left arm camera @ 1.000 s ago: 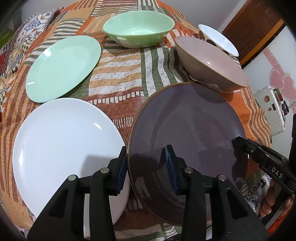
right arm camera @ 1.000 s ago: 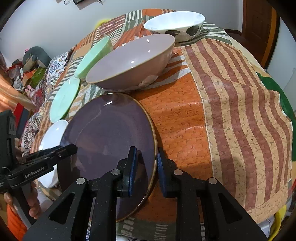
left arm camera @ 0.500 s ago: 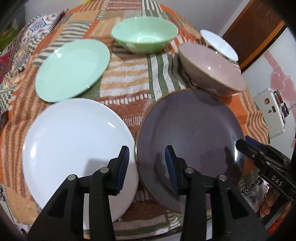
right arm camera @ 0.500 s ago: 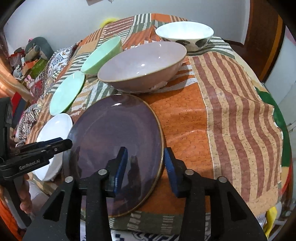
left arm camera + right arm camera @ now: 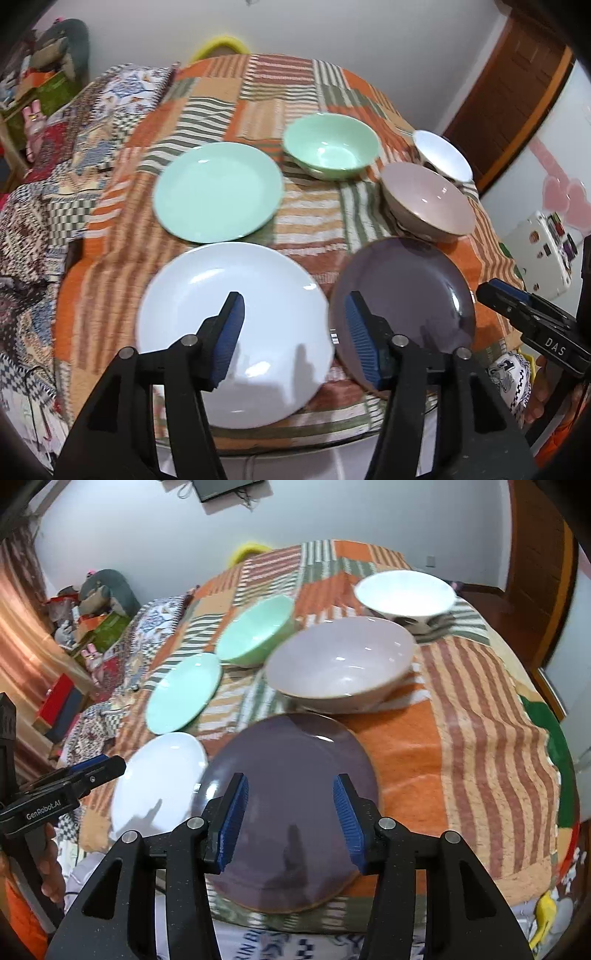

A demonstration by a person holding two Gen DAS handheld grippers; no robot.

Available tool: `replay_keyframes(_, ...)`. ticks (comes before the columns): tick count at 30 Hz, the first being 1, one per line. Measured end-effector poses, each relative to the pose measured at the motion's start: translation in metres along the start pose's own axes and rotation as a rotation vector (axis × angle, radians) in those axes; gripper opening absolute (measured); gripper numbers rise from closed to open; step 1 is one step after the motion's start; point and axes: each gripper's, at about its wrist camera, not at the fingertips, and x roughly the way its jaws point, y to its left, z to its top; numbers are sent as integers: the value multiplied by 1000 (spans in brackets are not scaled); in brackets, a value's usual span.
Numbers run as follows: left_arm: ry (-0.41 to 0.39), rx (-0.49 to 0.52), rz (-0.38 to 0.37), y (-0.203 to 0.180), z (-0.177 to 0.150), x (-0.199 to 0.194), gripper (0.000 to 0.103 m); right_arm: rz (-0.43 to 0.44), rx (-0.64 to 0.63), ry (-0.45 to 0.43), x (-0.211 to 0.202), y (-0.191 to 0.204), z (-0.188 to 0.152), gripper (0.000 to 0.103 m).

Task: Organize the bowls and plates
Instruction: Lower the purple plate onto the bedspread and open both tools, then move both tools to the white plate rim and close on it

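A purple plate lies flat at the table's near edge, beside a white plate. Behind them lie a green plate, a green bowl, a pink bowl and a white bowl. My left gripper is open and empty, held above the gap between the white and purple plates. My right gripper is open and empty above the purple plate. Each gripper shows at the edge of the other's view.
The table wears an orange, green and striped patchwork cloth. A patterned blanket and clutter lie to the left. A wooden door stands at the right. A white case sits beyond the table's right edge.
Both grippers have let go of the purple plate's rim, opened wide, and pulled back and up from the table. The purple plate now rests flat on the cloth.
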Motion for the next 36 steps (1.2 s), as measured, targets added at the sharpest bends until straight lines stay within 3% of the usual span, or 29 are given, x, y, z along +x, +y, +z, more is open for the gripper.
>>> replay_keyframes(10,18,-98,91,61,-16,-5,60,63,-97,34,25,47,10,48)
replay_keyframes(18,64,-160,114,102,-33,4,60,98,-168,98,63,82,20,48)
replay_keyframes(32,166,-228,67,140,-57,32,60,105,-244,250,129,108,30,48)
replay_keyframes(36,157,-210,49,138,-60,33,60,95,-281,292,145,113,30,48)
